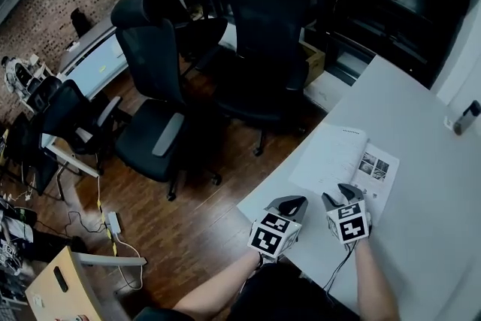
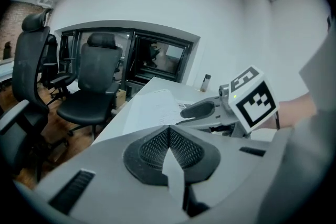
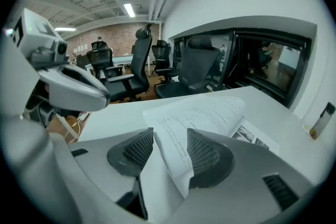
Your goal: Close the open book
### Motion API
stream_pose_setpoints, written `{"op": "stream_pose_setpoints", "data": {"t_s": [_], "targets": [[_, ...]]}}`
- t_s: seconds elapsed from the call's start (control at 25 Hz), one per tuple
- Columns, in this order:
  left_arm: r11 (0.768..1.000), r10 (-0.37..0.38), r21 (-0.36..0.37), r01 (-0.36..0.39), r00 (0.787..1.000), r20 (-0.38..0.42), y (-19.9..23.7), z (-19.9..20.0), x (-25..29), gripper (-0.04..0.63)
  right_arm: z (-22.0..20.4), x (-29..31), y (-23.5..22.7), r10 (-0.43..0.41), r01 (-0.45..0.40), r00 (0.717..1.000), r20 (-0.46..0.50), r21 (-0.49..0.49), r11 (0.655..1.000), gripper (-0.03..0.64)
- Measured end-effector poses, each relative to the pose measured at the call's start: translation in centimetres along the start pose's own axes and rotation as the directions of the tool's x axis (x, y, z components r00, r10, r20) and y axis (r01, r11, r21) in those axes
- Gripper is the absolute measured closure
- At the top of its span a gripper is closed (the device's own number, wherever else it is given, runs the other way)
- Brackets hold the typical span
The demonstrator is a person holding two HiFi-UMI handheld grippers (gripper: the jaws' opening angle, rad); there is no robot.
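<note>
The open book [image 1: 342, 158] lies on the white table [image 1: 421, 184], its left page curving up, its right page showing small photos. My right gripper [image 1: 347, 193] is at the book's near edge. In the right gripper view its jaws [image 3: 169, 134] stand open, with the raised page's near corner [image 3: 173, 155] between the pads and not pressed. My left gripper [image 1: 293, 203] hovers at the table's near-left edge, left of the book. Its pads [image 2: 169, 128] meet at the tips, shut on nothing. The book [image 2: 155, 105] lies ahead of it, beside the right gripper [image 2: 199, 110].
Several black office chairs [image 1: 161, 86] stand on the wooden floor left of the table. A small upright object [image 1: 466, 118] stands at the table's far right by the wall. A cardboard box [image 1: 314, 60] sits beyond the table's far end.
</note>
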State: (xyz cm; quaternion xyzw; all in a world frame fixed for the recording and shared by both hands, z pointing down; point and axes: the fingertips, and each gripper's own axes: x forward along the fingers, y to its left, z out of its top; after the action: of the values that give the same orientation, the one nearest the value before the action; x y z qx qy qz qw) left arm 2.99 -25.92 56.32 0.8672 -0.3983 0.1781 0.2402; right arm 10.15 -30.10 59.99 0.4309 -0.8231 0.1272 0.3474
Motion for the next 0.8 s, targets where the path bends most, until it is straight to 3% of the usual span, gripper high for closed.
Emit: {"op": "stream_pose_setpoints", "data": {"t_s": [0.2, 0.28, 0.56, 0.8], "targets": [[1.000, -0.022, 0.007, 0.022, 1.000, -0.013, -0.3, 0.0, 0.3, 0.591, -0.2, -1.5, -0.7, 0.085, -0.094, 0.995, 0.049, 0.214, 0.972, 0.419], [0.999, -0.033, 0.014, 0.033, 0.999, -0.011, -0.6, 0.1, 0.6, 0.591, -0.5, -2.1, -1.4, 0.081, -0.097, 0.994, 0.069, 0.268, 0.959, 0.420], [0.997, -0.073, 0.031, 0.074, 0.997, -0.038, -1.7, -0.4, 1.8, 0.591, -2.9, -4.8, -4.7, -0.079, 0.052, 0.995, 0.063, 0.353, 0.934, 0.459], [0.991, -0.119, 0.053, 0.122, 0.992, -0.049, -3.4, -0.3, 3.1, 0.591, -4.6, -10.0, -8.1, -0.256, 0.205, 0.964, 0.073, 0.407, 0.890, 0.459]]}}
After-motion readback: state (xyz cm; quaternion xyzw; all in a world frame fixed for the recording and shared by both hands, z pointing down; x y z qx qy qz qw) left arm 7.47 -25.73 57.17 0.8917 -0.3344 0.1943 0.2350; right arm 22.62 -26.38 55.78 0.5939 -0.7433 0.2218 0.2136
